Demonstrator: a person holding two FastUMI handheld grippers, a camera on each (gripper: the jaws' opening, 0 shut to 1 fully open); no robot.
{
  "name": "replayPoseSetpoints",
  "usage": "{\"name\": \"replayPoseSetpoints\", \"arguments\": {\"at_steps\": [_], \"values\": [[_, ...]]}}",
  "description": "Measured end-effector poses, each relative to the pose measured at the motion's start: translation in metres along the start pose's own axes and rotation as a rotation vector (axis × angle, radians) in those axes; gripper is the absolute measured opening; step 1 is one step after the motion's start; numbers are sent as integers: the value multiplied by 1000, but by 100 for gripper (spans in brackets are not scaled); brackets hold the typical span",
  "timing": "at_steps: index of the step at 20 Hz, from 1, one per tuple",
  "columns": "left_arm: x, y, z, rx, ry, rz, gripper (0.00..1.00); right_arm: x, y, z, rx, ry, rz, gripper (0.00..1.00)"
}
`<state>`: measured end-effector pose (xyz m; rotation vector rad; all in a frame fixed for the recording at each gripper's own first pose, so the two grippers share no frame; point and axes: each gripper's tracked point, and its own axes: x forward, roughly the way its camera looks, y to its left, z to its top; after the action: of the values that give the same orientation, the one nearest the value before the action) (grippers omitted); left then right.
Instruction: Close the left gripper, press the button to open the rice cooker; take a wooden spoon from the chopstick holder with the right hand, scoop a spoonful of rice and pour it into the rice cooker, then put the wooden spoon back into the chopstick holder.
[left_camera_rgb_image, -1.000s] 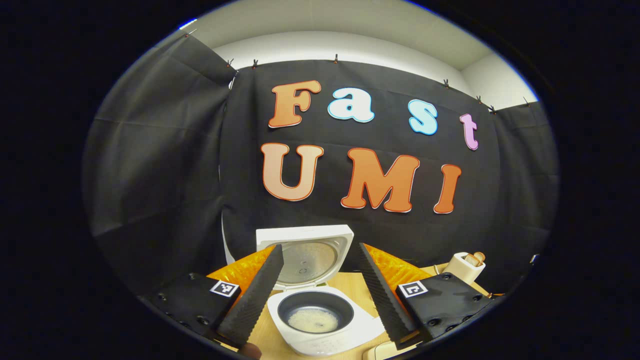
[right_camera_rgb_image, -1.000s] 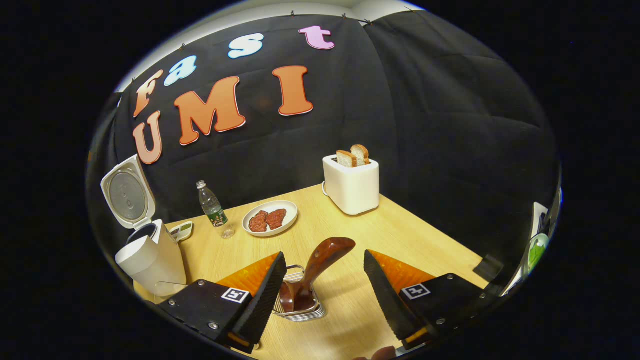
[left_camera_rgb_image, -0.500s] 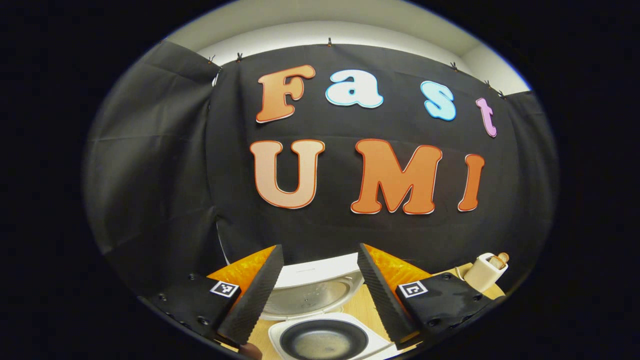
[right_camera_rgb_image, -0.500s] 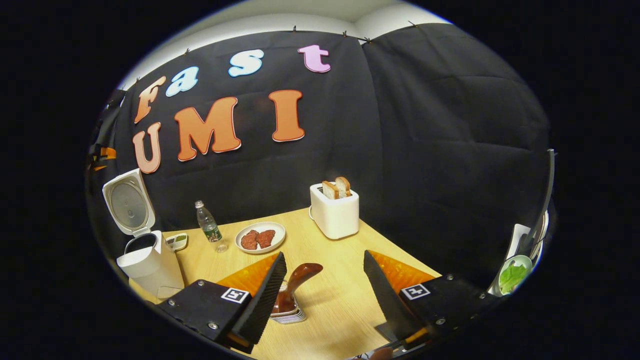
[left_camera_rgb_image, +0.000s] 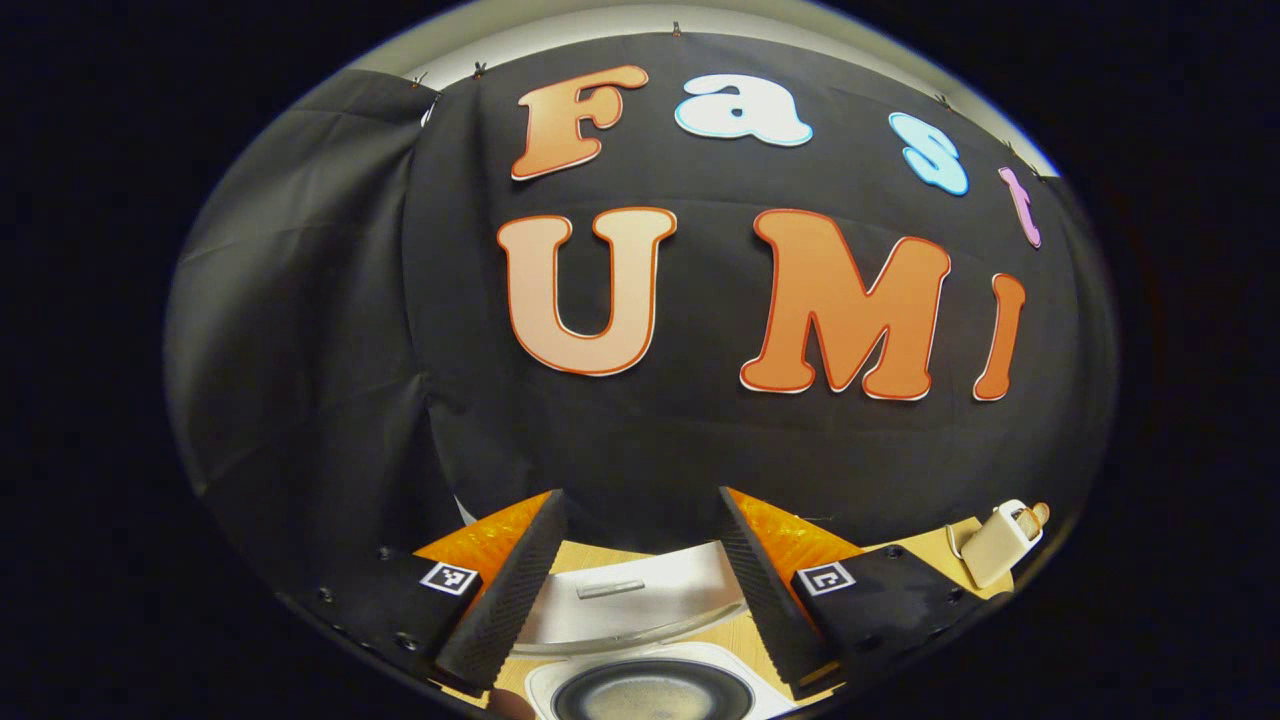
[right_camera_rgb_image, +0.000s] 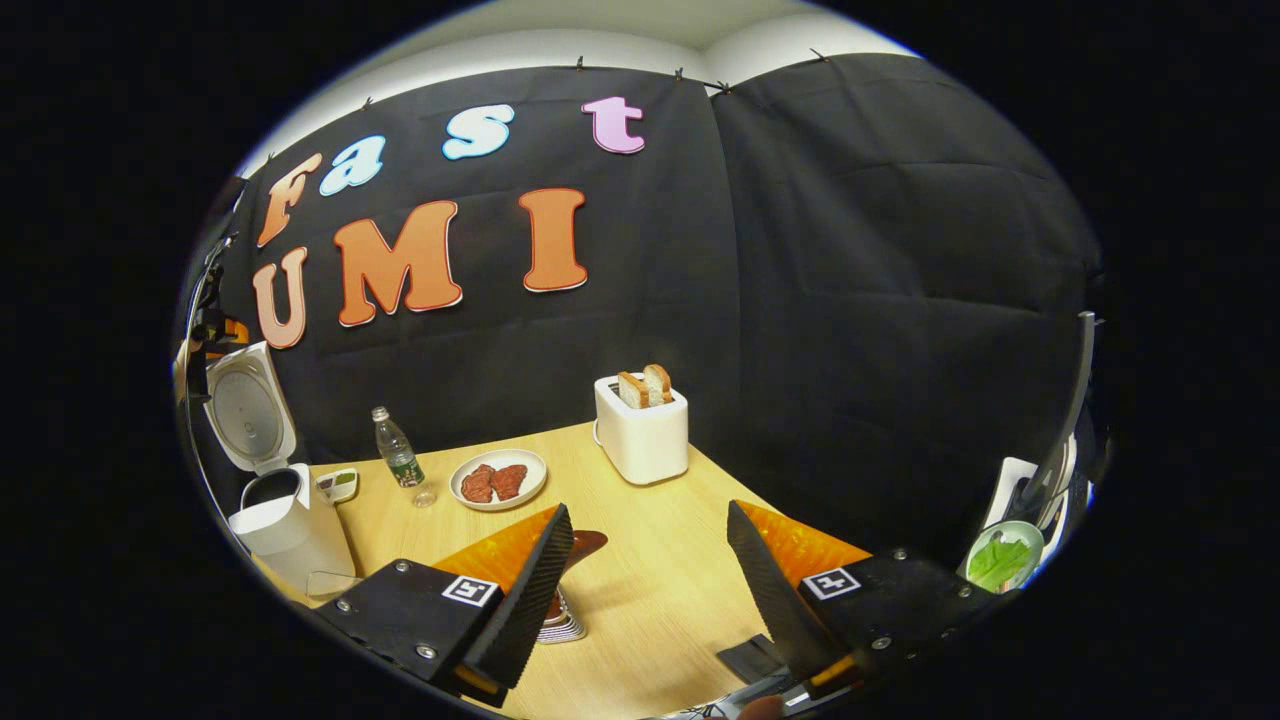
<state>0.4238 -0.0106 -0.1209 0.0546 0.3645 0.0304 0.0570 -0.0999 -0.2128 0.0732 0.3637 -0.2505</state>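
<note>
The white rice cooker (right_camera_rgb_image: 290, 520) stands at the table's left edge with its lid (right_camera_rgb_image: 250, 405) raised. In the left gripper view its lid (left_camera_rgb_image: 630, 600) and dark inner pot (left_camera_rgb_image: 650, 695) lie low between my fingers, and a pale layer covers the pot's bottom. My left gripper (left_camera_rgb_image: 638, 495) is open and holds nothing, above and in front of the cooker. The brown wooden spoon (right_camera_rgb_image: 582, 542) stands in the wire chopstick holder (right_camera_rgb_image: 560, 628), mostly hidden behind my left finger. My right gripper (right_camera_rgb_image: 648, 508) is open and apart from the spoon.
On the wooden table (right_camera_rgb_image: 650, 600) are a water bottle (right_camera_rgb_image: 398, 462), a plate of meat slices (right_camera_rgb_image: 498, 480), a small dish (right_camera_rgb_image: 338, 485) and a white toaster (right_camera_rgb_image: 642, 430) with bread. The toaster (left_camera_rgb_image: 1000, 545) also appears at the right. A bowl of greens (right_camera_rgb_image: 1000, 560) sits far right.
The right gripper has drawn back from the spoon, which stays in the holder and now looks smaller. In the left gripper view the cooker has slid down toward the bottom edge.
</note>
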Motion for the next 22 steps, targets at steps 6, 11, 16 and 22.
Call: {"name": "replayPoseSetpoints", "arguments": {"at_steps": [6,11,16,22], "values": [[-7,-3,-4,-20,7,-25,100,2,22,16,-42,-24,27,95],[-57,-18,-35,-39,53,-77,100,-4,33,39,-116,-77,54,95],[-117,-43,-100,-81,123,-136,100,-8,54,54,-132,-117,148,95],[-150,-56,-195,-70,175,-106,100,-10,64,48,-143,-93,224,95]]}}
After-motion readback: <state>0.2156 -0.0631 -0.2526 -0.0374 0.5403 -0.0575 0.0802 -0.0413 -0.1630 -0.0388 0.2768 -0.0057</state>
